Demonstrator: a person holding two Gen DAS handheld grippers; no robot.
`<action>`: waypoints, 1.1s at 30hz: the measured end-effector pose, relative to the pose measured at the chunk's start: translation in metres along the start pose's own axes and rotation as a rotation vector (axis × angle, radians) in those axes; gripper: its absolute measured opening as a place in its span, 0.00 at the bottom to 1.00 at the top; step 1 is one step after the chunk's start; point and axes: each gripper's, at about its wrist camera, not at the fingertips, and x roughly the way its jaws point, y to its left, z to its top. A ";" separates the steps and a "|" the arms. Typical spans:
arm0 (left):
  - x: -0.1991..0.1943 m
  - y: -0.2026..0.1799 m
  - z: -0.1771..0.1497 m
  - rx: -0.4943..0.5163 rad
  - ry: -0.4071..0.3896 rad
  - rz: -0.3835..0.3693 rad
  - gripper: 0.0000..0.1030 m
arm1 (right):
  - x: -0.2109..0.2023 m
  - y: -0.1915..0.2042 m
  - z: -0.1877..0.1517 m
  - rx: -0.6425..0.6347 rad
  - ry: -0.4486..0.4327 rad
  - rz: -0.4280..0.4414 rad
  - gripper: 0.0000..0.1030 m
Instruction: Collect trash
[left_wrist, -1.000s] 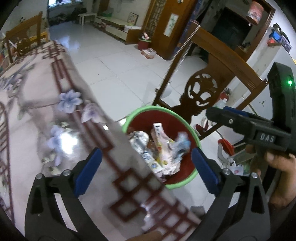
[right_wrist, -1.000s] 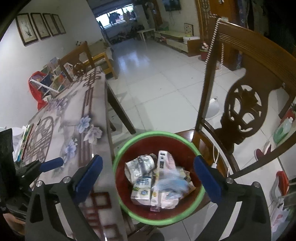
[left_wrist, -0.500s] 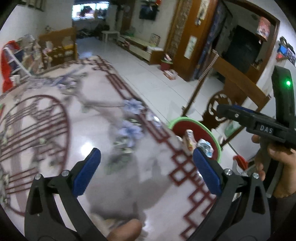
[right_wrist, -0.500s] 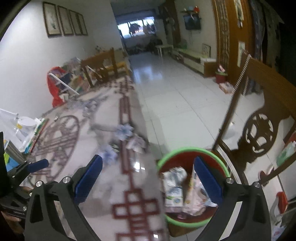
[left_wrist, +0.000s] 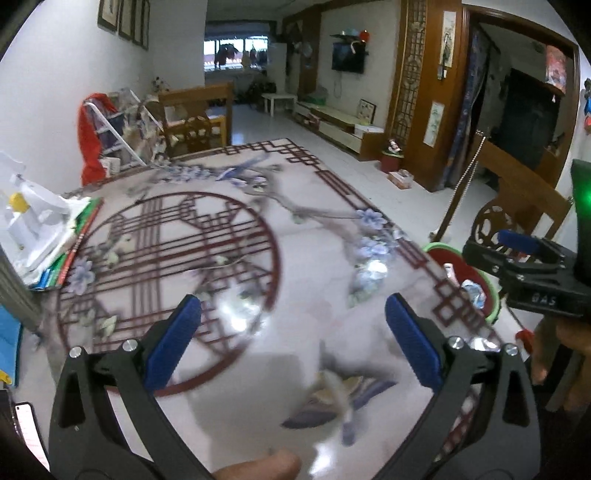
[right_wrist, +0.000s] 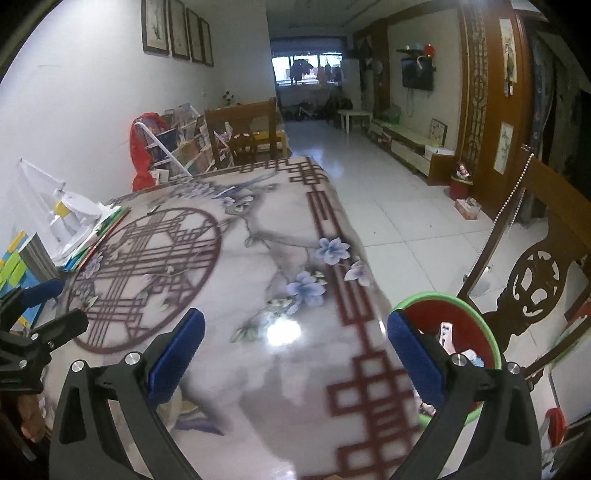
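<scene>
I hold both grippers, left (left_wrist: 291, 336) and right (right_wrist: 295, 350), spread and empty over the table (right_wrist: 258, 258); the bin (right_wrist: 461, 306) with trash sits off its right edge, nearer my right one.

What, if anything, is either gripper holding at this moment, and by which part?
Nothing is held. The left gripper and right gripper are both open and empty above the table; the trash lies in the bin.
</scene>
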 end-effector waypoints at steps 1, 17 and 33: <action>0.000 0.003 -0.004 -0.003 -0.003 0.005 0.95 | 0.000 0.006 -0.004 -0.001 -0.002 -0.002 0.93; -0.008 0.020 -0.027 -0.076 -0.045 0.033 0.95 | -0.009 0.036 -0.023 -0.046 -0.066 -0.049 0.93; -0.007 0.016 -0.031 -0.073 -0.055 0.039 0.95 | -0.020 0.044 -0.025 -0.078 -0.147 -0.084 0.93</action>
